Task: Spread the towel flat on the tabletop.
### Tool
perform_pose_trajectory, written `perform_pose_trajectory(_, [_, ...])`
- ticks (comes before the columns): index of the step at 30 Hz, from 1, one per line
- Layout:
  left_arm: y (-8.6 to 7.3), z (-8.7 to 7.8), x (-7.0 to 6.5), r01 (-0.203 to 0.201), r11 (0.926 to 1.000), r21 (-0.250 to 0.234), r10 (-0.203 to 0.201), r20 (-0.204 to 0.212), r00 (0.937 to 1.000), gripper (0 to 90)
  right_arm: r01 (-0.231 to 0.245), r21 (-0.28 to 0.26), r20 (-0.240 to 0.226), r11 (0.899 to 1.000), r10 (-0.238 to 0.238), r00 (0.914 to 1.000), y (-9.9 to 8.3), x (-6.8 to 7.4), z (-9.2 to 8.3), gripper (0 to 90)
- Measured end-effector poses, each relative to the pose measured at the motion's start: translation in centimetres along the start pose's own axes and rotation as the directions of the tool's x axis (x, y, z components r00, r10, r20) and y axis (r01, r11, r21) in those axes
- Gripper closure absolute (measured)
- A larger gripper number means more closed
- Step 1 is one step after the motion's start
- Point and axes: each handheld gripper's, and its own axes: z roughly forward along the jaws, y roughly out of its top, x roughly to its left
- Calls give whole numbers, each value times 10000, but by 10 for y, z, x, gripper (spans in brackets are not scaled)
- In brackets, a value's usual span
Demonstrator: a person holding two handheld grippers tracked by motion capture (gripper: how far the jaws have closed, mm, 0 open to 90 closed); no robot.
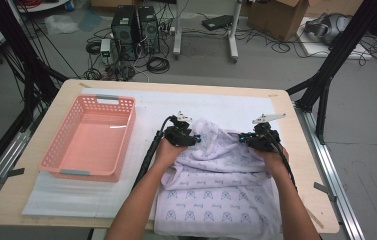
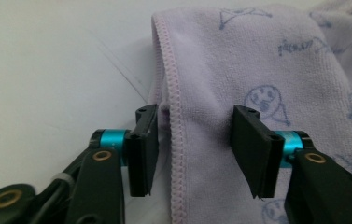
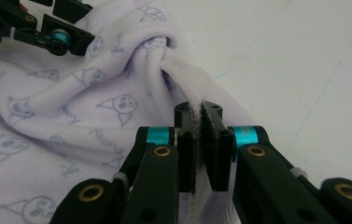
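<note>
The right gripper (image 3: 198,140) has its two jaws pressed together on the stitched hem of the lilac towel (image 1: 221,185) — the edge of the cloth runs straight up between the pads, and a bunched ridge of fabric rises just beyond the tips. To the left of this claw, in the right gripper view, the printed towel spreads out, and farther off at the upper left is the left gripper (image 3: 66,28).

The left gripper (image 2: 197,149) has its jaws spread apart around a folded edge of the same towel. The hem (image 2: 177,140) stands between the pads, close to the left one (whether that pad touches the cloth I cannot tell), while the right pad lies over the printed surface with a clear gap from the hem. Left of this claw is the bare white table cover (image 2: 47,70).

In the high view the towel lies between and below both hands, its far part gathered at the grippers. The pink basket (image 1: 92,137) stands well apart, to the left of the left gripper (image 1: 180,134).
</note>
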Motion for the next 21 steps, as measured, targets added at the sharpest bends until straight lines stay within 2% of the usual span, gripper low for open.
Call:
perform_pose_trajectory(1, [0,-2,1,110,9999,63,-111,166,9998,756,-15,11,17,10000,15,10000,0,0,0,842])
perform_pose_trajectory(2, [0,-4,2,95,9999,74,-95,121,9999,823,-23,27,35,10000,22,10000,0,0,0,842])
perform_pose_trajectory(4, [0,-12,3,115,9999,1,-115,100,9999,836,-37,14,91,10000,37,10000,0,-1,-1,839])
perform_pose_trajectory(7, [-5,-30,4,75,9989,-453,-68,155,9999,839,-121,-100,176,9999,123,9998,-1,-2,-5,837])
perform_pose_trajectory(10, [-13,-49,6,39,9956,-932,-33,70,10000,843,-479,-362,97,9982,483,9988,-1,-5,-10,838])
perform_pose_trajectory(14, [-27,-72,8,32,9941,-1088,-29,33,10000,843,-1028,-671,169,9924,1042,9944,-3,-10,-17,817])
perform_pose_trajectory(16, [-33,-82,6,15,9924,-1231,-12,23,10000,843,-1281,-805,306,9885,1309,9909,-4,-13,-20,813])
perform_pose_trajectory(17, [-36,-87,4,-4,9921,-1251,7,19,10000,843,-1334,-794,518,9879,1378,9891,-4,-14,-22,825])
perform_pose_trajectory(18, [-40,-91,4,-9,9921,-1257,13,32,10000,844,-1371,-740,756,9878,1426,9869,-5,-15,-24,835])
perform_pose_trajectory(21, [-53,-99,0,86,9923,-1236,-78,68,9999,844,-1703,-499,979,9841,1745,9798,-9,-21,-29,866])
